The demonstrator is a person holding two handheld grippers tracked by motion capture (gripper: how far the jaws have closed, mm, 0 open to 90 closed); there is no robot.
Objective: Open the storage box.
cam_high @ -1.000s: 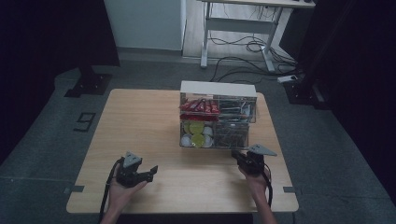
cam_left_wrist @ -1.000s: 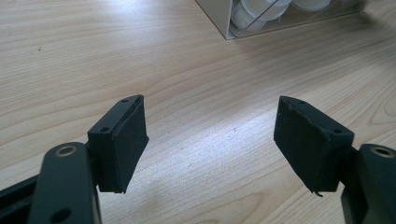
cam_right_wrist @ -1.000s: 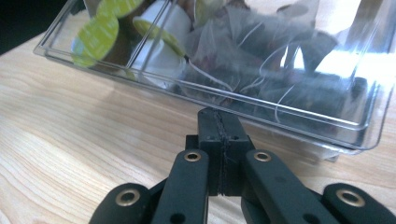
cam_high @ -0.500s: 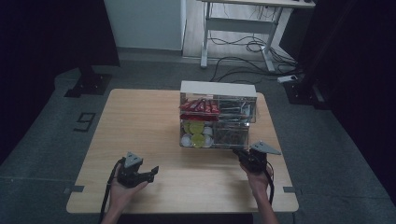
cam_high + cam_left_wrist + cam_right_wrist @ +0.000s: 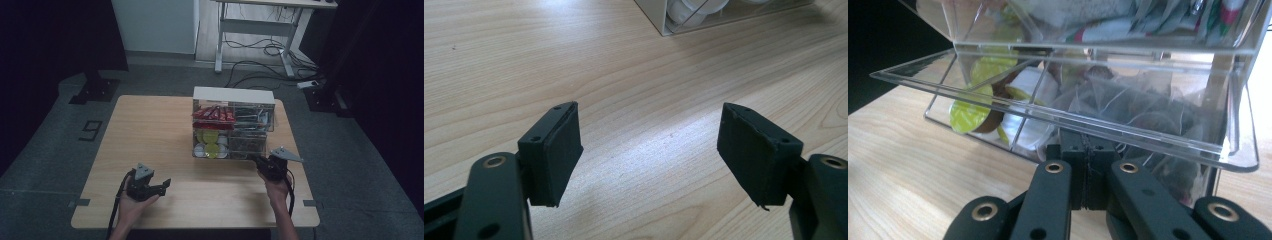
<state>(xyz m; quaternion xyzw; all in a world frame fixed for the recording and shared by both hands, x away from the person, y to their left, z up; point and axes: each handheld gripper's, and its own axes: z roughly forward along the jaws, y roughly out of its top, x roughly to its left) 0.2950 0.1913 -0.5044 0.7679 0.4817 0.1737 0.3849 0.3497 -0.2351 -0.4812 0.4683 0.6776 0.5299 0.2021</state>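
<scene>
**Clear organizer box on a wooden table, one gripper right under its flap**

Room first: dim space, grey floor [image 5: 350,165], a white panel [image 5: 155,25] at the back and a metal-legged desk [image 5: 260,30] with cables lying under it. In the middle sits a light wooden table [image 5: 150,135].

On the far right part of the table stands the clear organizer box [image 5: 233,125] with a white top: red packets top left, yellow-green and white capsules [image 5: 970,112] bottom left, tea bags [image 5: 1143,117] bottom right.

The right gripper [image 5: 261,162] is at the box's lower right front. In the right gripper view its jaws are clenched together, tips tucked just under the lifted clear flap [image 5: 1058,117], by the tea bag compartment. Can't tell if they're pinching anything.

The left gripper [image 5: 162,186] is well apart from the box, near the table's front left, jaws spread wide over bare wood, holding nothing.
</scene>
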